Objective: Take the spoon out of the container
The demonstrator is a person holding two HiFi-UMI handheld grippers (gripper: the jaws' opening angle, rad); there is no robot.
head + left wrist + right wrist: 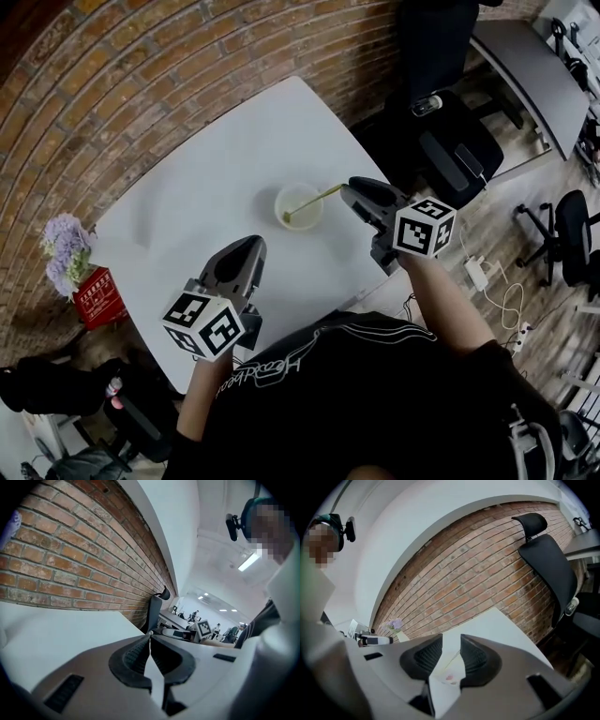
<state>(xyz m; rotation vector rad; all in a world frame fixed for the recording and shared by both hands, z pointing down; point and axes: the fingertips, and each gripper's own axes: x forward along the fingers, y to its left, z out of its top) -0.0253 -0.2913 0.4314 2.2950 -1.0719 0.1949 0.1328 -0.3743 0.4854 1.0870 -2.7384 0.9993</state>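
A small white round container (pixel 299 205) stands on the white table (pixel 206 178), with a thin yellow-green spoon (pixel 314 200) leaning in it, handle pointing right. My right gripper (pixel 350 188) is at the handle's end, open; the right gripper view shows the spoon (pixel 453 660) and the container (pixel 448 673) in the gap of the right gripper (pixel 451 639), with neither pad touching the handle. My left gripper (pixel 251 243) hovers over the table's near side, below and left of the container. In its own view the left gripper (pixel 150 634) is shut with nothing in it.
A red pot of purple flowers (pixel 73 267) sits beyond the table's left edge. A black office chair (pixel 450 131) and a grey desk (pixel 530 75) stand to the right, with cables (pixel 492 281) on the floor. A brick wall (pixel 478 578) runs behind the table.
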